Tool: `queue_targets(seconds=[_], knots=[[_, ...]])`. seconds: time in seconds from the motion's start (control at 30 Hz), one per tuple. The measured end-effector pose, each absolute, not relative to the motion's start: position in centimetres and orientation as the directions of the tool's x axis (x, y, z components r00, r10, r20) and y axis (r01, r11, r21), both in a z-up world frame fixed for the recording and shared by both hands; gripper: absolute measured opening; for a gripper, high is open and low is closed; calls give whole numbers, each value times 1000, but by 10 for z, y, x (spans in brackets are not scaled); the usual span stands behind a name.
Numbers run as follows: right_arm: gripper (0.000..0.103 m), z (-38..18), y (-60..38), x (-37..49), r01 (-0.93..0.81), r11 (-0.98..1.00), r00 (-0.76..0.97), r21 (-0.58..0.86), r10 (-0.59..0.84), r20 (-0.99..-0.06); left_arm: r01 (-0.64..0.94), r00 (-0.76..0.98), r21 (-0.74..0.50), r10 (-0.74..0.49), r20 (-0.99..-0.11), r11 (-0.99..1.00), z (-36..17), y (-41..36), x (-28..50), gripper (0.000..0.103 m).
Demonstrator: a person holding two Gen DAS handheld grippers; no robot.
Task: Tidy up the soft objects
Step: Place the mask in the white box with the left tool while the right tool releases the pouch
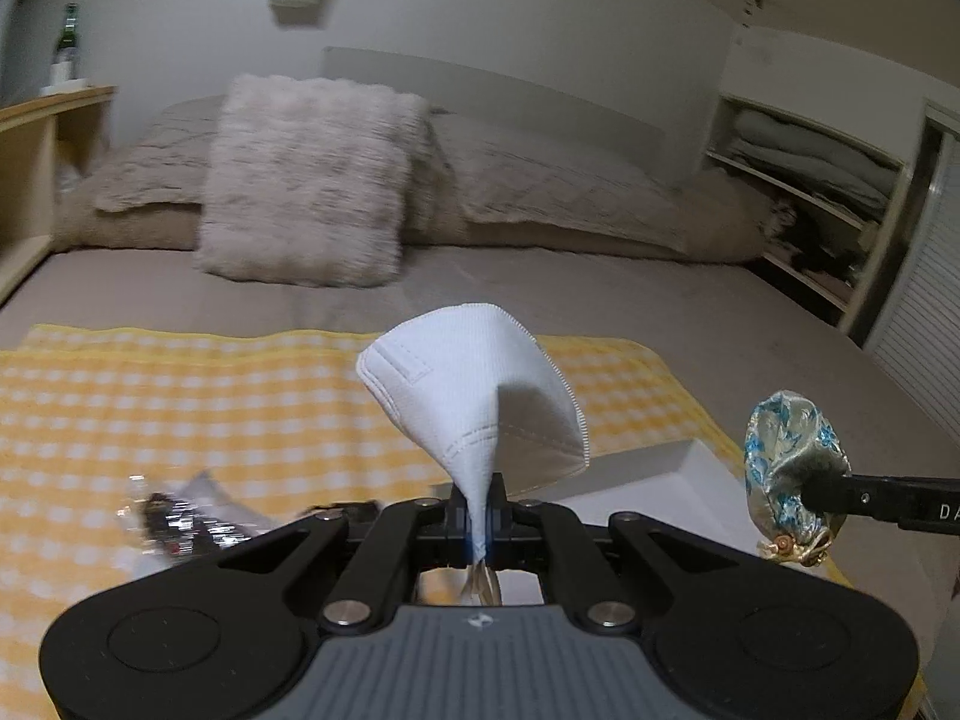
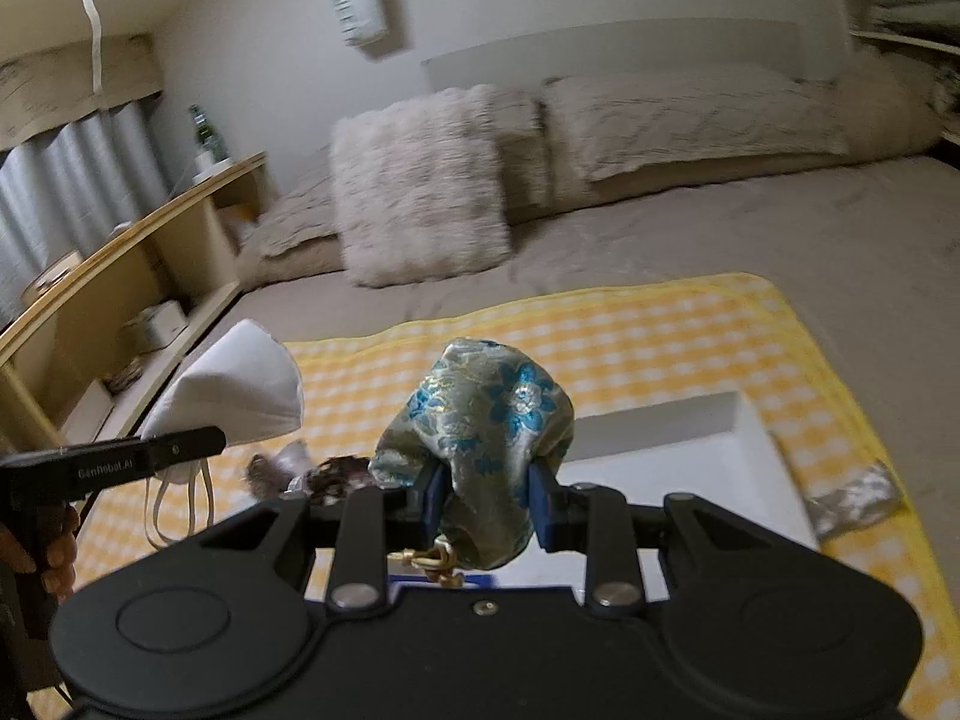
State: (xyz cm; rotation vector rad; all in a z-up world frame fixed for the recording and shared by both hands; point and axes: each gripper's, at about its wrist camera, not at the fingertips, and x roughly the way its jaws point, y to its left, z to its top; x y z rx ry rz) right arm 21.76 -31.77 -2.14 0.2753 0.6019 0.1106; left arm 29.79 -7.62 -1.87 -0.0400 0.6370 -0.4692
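My left gripper (image 1: 478,519) is pinched tight on the lower edge of a white face mask (image 1: 474,396), which stands up above the yellow checked cloth (image 1: 210,396) on the bed (image 1: 750,312). My right gripper (image 2: 487,498) clamps a floral drawstring pouch (image 2: 486,420) over the white tray (image 2: 690,450) near the cloth's right edge. A furry cushion (image 1: 306,180) leans at the bed's head.

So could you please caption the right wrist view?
Right hand-held gripper clamps a floral pouch above a white tray.
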Motion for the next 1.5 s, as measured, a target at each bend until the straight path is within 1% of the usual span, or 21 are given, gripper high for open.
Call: queue_targets(seconds=[0.33, 0.47, 0.6, 0.7, 0.77, 0.8, 0.87, 0.93, 1.03, 1.3, 1.4, 1.43, 1.47, 1.5], knots=[[30, -40, -374, 206, 108, 951, 806, 291, 87, -586, 568, 601, -147, -530, -598, 810, -52, -154, 310, 3], [30, -49, -389, 205, 138, 945, 792, 297, 74, -605, 648, 557, -96, -557, -616, 755, -67, -186, 317, 3], [30, -58, -395, 208, 149, 944, 773, 294, 74, -630, 694, 524, -20, -525, -671, 719, -88, -205, 327, 3], [30, -67, -396, 211, 152, 948, 753, 280, 73, -654, 705, 502, 14, -485, -717, 709, -106, -207, 340, 4], [30, -72, -398, 213, 155, 949, 740, 275, 73, -668, 702, 489, 23, -458, -742, 712, -117, -203, 349, 9], [30, -75, -399, 214, 158, 949, 733, 274, 74, -677, 699, 480, 22, -446, -755, 715, -124, -199, 354, 14], [31, -80, -402, 216, 163, 948, 722, 274, 75, -688, 673, 492, 41, -405, -770, 739, -133, -189, 361, 46], [31, -83, -403, 218, 168, 947, 713, 272, 74, -698, 650, 512, 57, -381, -770, 757, -137, -181, 365, 57], [31, -89, -404, 222, 172, 948, 696, 268, 75, -714, 620, 531, 39, -382, -756, 784, -131, -172, 371, 58], [31, -107, -402, 229, 165, 958, 623, 234, 83, -778, 562, 593, -58, -451, -668, 825, -105, -166, 369, 58], [31, -116, -400, 231, 158, 967, 589, 202, 72, -805, 562, 591, -83, -470, -655, 823, -103, -171, 370, 57], [31, -119, -399, 233, 155, 970, 578, 188, 65, -813, 563, 584, -84, -468, -663, 822, -105, -173, 372, 52], [31, -122, -399, 233, 152, 972, 569, 180, 63, -820, 566, 572, -81, -461, -678, 821, -107, -175, 372, 46], [31, -124, -400, 234, 150, 972, 562, 181, 67, -825, 565, 560, -75, -448, -697, 822, -110, -177, 373, 44]])
